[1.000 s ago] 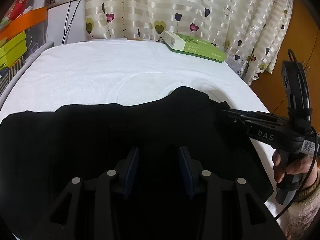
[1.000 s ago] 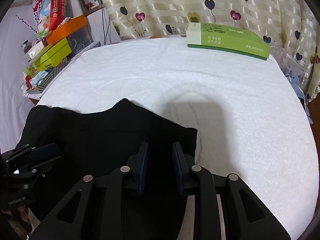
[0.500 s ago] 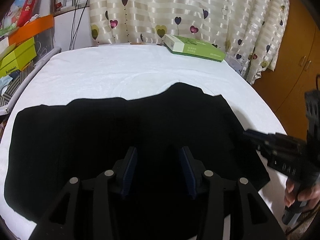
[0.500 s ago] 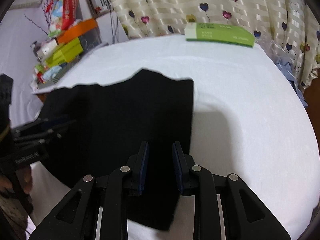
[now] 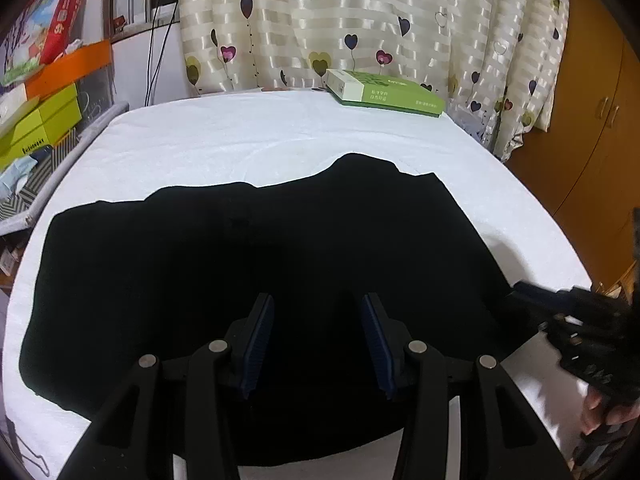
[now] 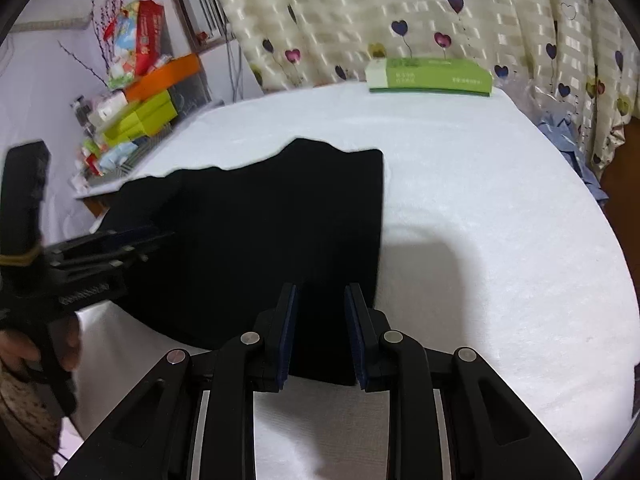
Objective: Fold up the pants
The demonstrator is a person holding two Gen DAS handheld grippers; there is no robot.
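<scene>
Black pants (image 5: pixel 280 248) lie folded flat on the white towel-covered table (image 5: pixel 240 136). My left gripper (image 5: pixel 317 300) hovers over their near middle, jaws open with nothing between the blue pads. In the right wrist view the pants (image 6: pixel 260 232) fill the left half of the towel (image 6: pixel 480 184). My right gripper (image 6: pixel 321 288) hangs above their near right corner, open by a narrow gap and gripping nothing. Each gripper shows in the other's view: the right one (image 5: pixel 520 290) beside the pants' right edge, the left one (image 6: pixel 160 236) over their left part.
A green box (image 5: pixel 384 92) lies at the table's far edge before the heart-print curtain (image 5: pixel 360 20). Stacked boxes and clutter (image 5: pixel 40 120) stand off the left side, a wooden cabinet (image 5: pixel 592 140) on the right. A hand (image 5: pixel 600 412) holds the right gripper's handle.
Both grippers have drawn back toward the table's near edge, so more of the pants shows. The left jaws stand slightly wider. The pants lie still.
</scene>
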